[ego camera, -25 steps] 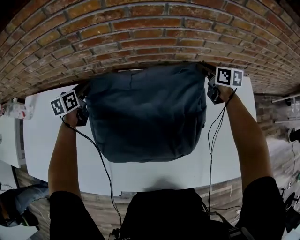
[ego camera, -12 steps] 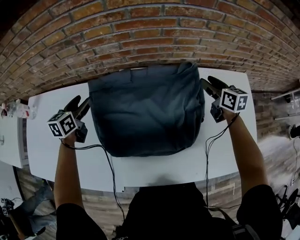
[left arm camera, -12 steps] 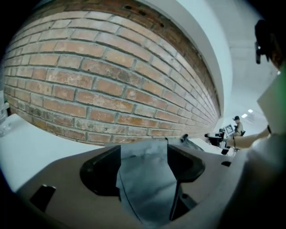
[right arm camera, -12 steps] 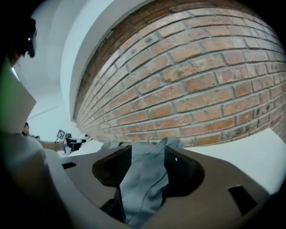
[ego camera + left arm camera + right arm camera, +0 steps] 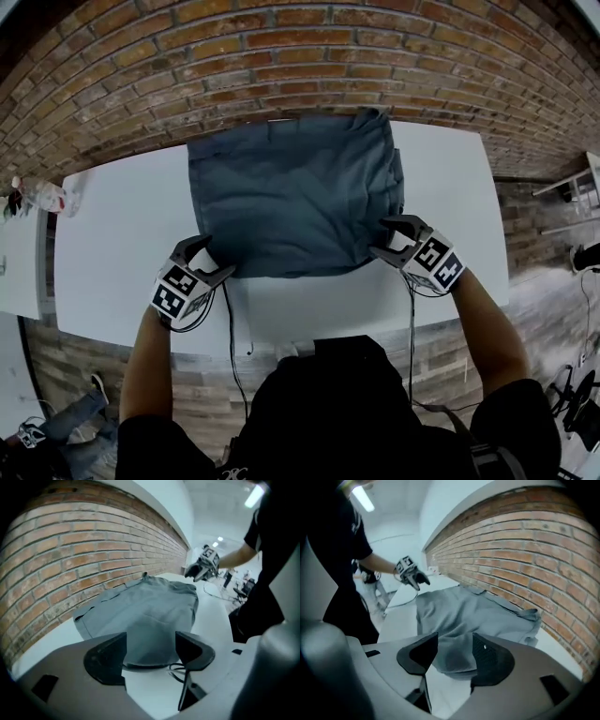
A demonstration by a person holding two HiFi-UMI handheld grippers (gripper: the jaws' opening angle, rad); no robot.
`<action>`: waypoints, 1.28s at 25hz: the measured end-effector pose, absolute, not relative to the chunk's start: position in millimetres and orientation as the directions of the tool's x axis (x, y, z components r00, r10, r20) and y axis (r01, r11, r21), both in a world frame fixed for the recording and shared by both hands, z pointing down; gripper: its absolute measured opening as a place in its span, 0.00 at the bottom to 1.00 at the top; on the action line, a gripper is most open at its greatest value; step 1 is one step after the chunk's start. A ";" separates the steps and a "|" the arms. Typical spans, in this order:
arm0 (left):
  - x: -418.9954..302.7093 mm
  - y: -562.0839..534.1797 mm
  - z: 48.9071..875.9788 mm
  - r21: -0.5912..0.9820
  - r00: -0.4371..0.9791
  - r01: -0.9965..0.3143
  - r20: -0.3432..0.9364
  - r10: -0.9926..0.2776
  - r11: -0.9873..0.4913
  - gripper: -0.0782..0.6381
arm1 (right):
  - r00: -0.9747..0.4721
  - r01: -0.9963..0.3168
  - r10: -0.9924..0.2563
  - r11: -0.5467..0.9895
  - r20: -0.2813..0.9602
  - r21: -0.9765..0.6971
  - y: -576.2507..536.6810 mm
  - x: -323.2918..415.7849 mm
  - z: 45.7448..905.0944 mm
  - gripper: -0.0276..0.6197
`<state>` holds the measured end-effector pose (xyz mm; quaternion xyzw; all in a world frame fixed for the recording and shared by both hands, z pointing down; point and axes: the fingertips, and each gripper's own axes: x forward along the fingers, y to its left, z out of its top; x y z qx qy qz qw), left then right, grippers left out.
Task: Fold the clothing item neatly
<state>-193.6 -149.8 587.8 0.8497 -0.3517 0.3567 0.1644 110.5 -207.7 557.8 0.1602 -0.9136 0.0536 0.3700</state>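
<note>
A dark blue-grey garment [image 5: 295, 197] lies flat in a rough square on the white table [image 5: 112, 244], its far edge near the brick wall. My left gripper [image 5: 208, 258] stands at the garment's near left corner, my right gripper [image 5: 384, 237] at its near right corner. Both have just been opening and are open. In the left gripper view the garment's [image 5: 145, 616] rounded near corner shows in the gap between the jaws, unpressed. The right gripper view shows the same with the other corner [image 5: 457, 656]. Each gripper appears in the other's view, the right [image 5: 201, 566] and the left [image 5: 410, 573].
The brick wall [image 5: 281, 56] runs along the table's far side. A clear plastic bottle [image 5: 37, 192] lies at the table's far left end. Black cables [image 5: 230, 319] hang from both grippers over the near table edge. A second white surface [image 5: 14, 272] adjoins on the left.
Both grippers left the garment's far corners and came back toward me to its near corners. They let go, and the garment now lies flat.
</note>
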 end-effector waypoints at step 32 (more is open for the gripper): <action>-166.8 -126.8 667.2 0.001 0.311 -0.444 0.938 -0.153 -0.896 0.28 | -0.196 0.101 -0.128 0.983 0.972 0.150 -181.1 119.0 656.2 0.22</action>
